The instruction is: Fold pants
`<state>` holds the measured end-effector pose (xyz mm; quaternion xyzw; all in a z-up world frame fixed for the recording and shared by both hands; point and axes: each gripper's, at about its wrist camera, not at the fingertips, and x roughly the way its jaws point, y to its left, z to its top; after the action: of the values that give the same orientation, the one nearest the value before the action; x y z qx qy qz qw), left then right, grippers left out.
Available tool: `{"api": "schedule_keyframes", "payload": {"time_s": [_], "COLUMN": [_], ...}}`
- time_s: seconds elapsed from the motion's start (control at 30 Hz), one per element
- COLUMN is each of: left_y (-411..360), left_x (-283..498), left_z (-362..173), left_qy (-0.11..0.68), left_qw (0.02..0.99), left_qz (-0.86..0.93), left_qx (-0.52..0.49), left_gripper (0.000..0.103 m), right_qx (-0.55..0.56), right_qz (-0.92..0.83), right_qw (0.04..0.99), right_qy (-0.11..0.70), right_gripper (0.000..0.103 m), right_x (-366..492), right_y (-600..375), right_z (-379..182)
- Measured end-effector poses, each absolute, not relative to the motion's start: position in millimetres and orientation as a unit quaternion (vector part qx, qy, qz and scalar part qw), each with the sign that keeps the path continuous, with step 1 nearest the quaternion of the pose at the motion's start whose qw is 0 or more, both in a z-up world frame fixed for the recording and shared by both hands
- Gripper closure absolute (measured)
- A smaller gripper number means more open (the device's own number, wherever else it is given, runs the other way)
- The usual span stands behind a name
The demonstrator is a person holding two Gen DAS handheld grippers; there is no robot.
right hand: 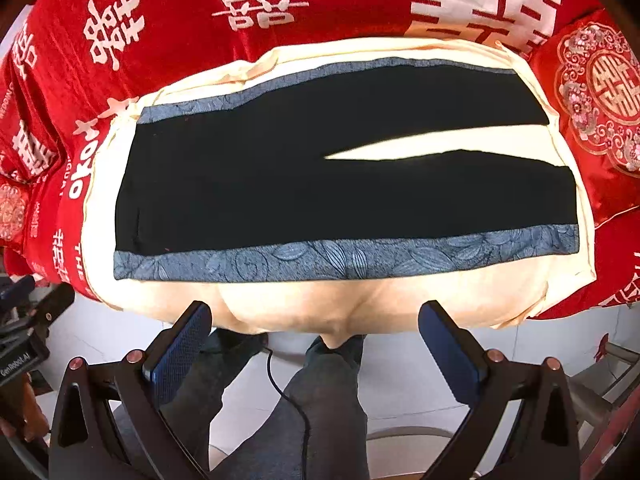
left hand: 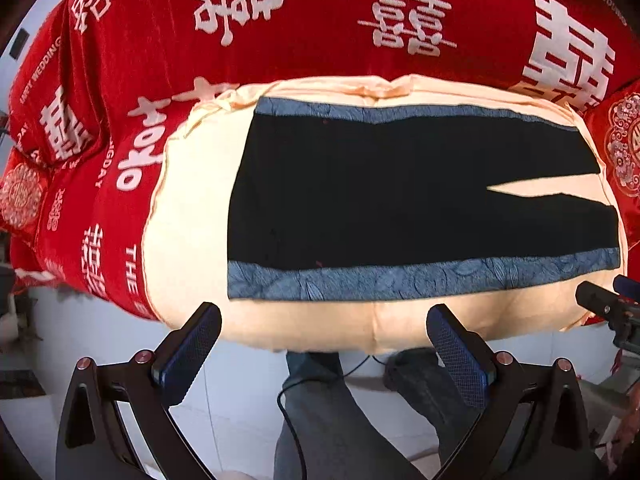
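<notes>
Black pants (left hand: pixel 380 192) with blue leaf-patterned side stripes lie flat on a cream cloth (left hand: pixel 188 200), waist to the left and the two legs to the right with a narrow gap between them. They also show in the right wrist view (right hand: pixel 300 184). My left gripper (left hand: pixel 324 320) is open and empty, held off the bed's near edge below the near blue stripe. My right gripper (right hand: pixel 316 316) is open and empty, at the same near edge, further right; its tip shows in the left wrist view (left hand: pixel 600 304).
The cream cloth (right hand: pixel 480 300) covers a bed with a red quilt (left hand: pixel 320 40) printed with white characters. A red embroidered pillow (right hand: pixel 600 100) lies at the right. Below are a white tiled floor (left hand: pixel 240 380), the person's legs (left hand: pixel 340 420) and a black cable (right hand: pixel 288 396).
</notes>
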<state>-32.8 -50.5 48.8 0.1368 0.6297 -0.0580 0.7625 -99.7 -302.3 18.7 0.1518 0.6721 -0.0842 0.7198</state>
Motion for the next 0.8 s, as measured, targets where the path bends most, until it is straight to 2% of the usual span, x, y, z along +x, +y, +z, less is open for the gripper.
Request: {"api": "schedule_keyframes", "payload": {"time_s": [0.53, 0.8], "left_y": [-45.3, -18.5], "left_x": [-38.8, -34.7], "left_z": [28.2, 20.7], "left_qy": [0.638, 0.638], "left_qw": [0.749, 0.748], "left_qz": [-0.061, -0.068], "left_qx": [0.169, 0.170], "left_gripper": [0.000, 0.000], "right_qx": [0.180, 0.178], "right_qz": [-0.095, -0.088], "right_qw": [0.716, 0.699], "right_qy": [0.668, 0.687], "right_gripper": [0.000, 0.000], "right_x": [-104.5, -98.4], "right_y": [-293.9, -257.6], "right_z": [10.1, -10.8]}}
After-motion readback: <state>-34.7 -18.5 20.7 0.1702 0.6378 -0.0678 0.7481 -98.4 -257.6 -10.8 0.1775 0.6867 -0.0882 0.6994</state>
